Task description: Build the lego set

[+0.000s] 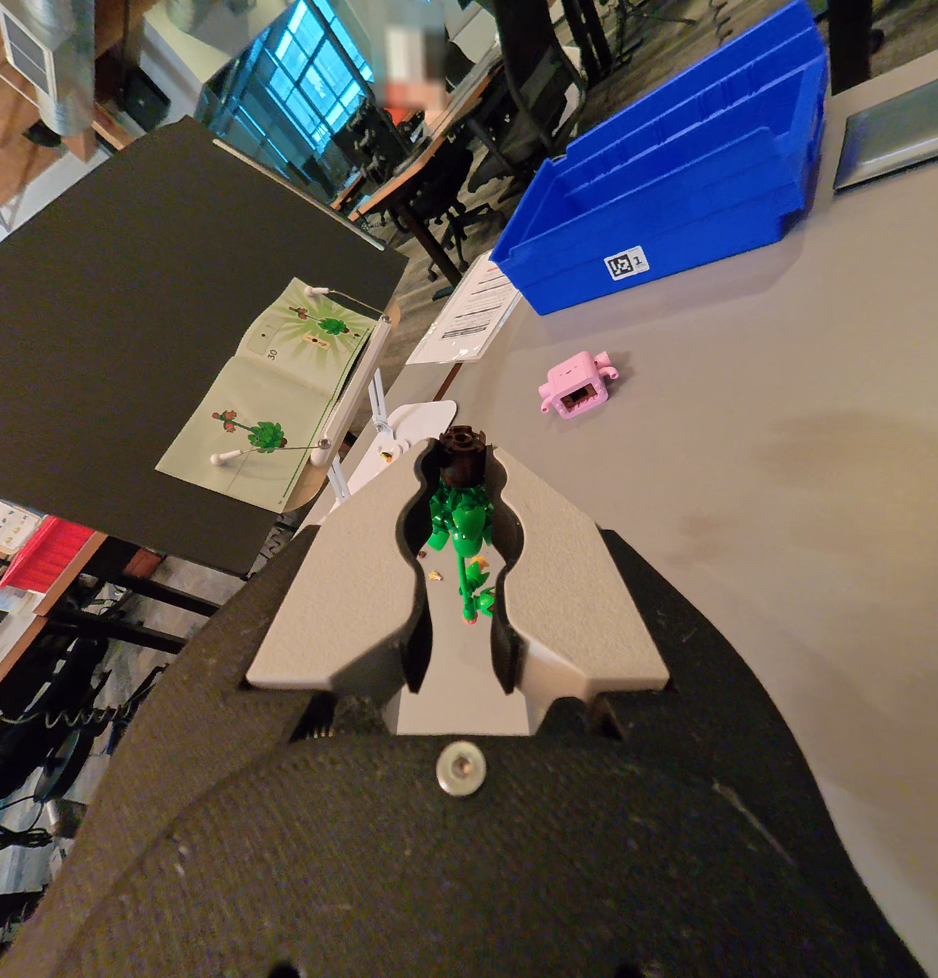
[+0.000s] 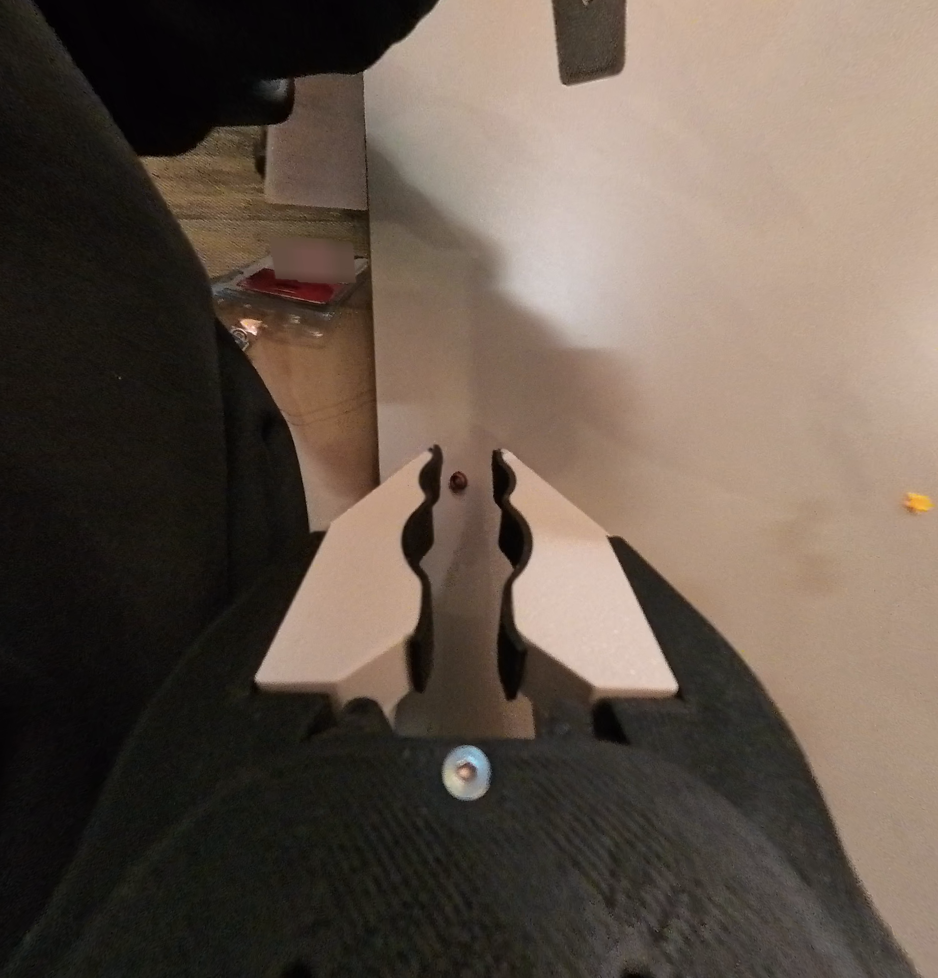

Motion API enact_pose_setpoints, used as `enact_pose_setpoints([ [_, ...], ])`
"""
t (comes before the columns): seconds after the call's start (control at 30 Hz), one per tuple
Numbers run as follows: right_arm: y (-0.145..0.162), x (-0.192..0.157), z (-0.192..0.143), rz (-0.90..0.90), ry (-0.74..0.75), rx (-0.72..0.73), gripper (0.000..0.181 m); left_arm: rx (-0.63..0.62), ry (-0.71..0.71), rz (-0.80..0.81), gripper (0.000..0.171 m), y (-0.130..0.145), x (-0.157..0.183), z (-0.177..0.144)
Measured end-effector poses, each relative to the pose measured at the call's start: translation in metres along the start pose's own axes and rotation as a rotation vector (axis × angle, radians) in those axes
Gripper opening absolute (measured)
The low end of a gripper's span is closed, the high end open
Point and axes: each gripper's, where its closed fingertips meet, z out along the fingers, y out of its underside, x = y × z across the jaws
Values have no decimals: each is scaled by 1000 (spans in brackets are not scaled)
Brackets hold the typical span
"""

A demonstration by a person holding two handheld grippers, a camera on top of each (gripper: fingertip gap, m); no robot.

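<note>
The left gripper [image 1: 460, 460] is clamping a brown round brick [image 1: 461, 456] at its fingertips, and a green plant [image 1: 464, 534] with a stem and leaves is hanging from that brick back toward the camera, partly hidden between the fingers. Small bits, one yellow and one dark, are lying on the grey table [image 1: 721, 529] under the gap, too tiny to make out. A pink pot [image 1: 577, 385] is lying on its side well apart from the gripper, its dark opening facing this way. Beyond it, a blue bin [image 1: 678, 180] is sitting with its inside mostly out of sight. The booklet [image 1: 276, 397] is lying open on a stand at the table's left edge, wire arms pinning the pages. The right gripper [image 2: 464, 460] is hanging with its fingers apart, holding nothing, around a tiny dark red piece [image 2: 458, 480] on the table near the edge. A yellow bit [image 2: 917, 502] is lying far right, blurred. Dark cloth is blocking the left of that view.
</note>
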Motion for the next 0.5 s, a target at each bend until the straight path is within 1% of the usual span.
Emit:
enact_pose_setpoints([
  [0.1, 0, 0, -1, -51, 61, -6, 12, -2, -1, -2, 14, 1, -1, 0],
  [0.17, 5, -2, 1, -60, 72, -34, 11, -2, -1, -3, 14, 1, -1, 0],
  [0.27, 12, -3, 3, -54, 81, -67, 12, -1, -1, -3, 14, 1, -1, 0],
  [0.5, 16, 0, 4, 8, 56, -65, 12, -1, -2, 0, 14, 0, -1, -1],
])
